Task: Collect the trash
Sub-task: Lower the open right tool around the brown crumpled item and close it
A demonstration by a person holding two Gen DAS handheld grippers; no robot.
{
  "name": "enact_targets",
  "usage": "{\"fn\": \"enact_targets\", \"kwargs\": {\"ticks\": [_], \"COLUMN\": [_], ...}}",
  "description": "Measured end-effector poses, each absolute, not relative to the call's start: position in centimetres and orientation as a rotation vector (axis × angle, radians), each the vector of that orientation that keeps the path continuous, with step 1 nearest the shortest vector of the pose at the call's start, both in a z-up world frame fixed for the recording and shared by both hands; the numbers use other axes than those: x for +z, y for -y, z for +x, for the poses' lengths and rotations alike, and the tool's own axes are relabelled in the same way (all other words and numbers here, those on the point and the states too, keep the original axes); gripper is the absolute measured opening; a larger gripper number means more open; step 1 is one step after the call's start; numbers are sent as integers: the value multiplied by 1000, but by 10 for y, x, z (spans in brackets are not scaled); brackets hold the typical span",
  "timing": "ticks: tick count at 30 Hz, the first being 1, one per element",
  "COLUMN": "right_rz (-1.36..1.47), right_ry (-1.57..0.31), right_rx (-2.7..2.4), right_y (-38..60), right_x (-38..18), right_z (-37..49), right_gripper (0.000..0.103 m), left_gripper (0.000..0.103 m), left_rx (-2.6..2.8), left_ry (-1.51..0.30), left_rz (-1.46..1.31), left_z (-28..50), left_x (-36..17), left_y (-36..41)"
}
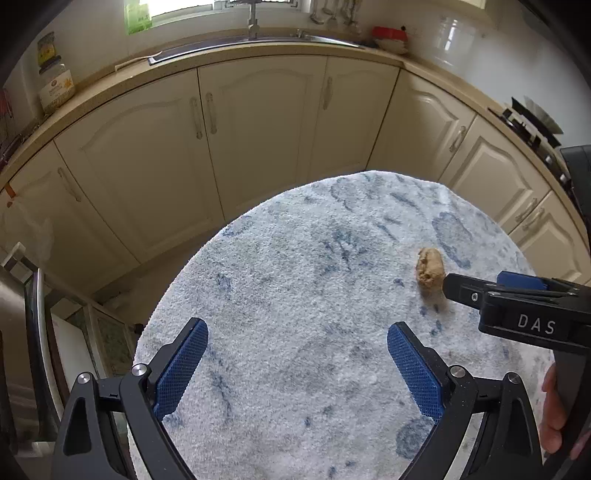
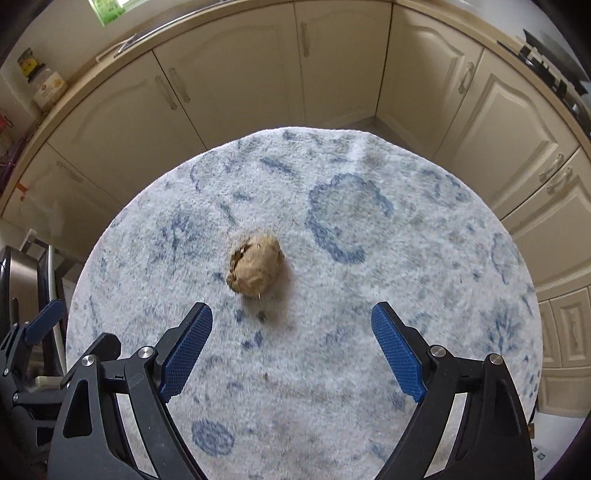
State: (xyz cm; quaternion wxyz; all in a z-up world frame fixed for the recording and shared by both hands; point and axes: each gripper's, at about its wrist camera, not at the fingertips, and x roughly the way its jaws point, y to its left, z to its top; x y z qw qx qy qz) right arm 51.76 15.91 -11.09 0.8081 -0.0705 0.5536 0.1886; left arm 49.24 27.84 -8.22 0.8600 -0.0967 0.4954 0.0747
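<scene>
On the blue-patterned rug lay a crumpled brown paper wad, just ahead and left of the right gripper, fingers apart and empty; left gripper, likewise apart, sat farther off.

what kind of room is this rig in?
Almost certainly a home kitchen: cream base cabinets run under a countertop with a steel sink and tap, and a gas hob sits at the right. A blue-patterned rug with a crumpled brown paper ball covers the floor.
</scene>
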Motion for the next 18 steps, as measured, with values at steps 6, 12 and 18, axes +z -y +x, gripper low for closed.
{"fn": "enact_targets", "kwargs": {"ticks": [6,12,18], "right_rz": [-157,-162,-199], "right_ry": [-1227,-1244,-1217], "right_rx": [432,466,447], "right_y": [-180,-191,-199], "right_x": [-128,-136,-142], "right_z": [534,536,534], "right_gripper": [80,76,54], "left_gripper": [96,96,96], "left_rx": [200,205,204], "left_ry": [-1069,-1076,-1080], "left_rz": [-220,-216,-214], "left_z": [516,525,523], "left_x": [-105,-114,-115], "left_y": [-298,-302,-301]}}
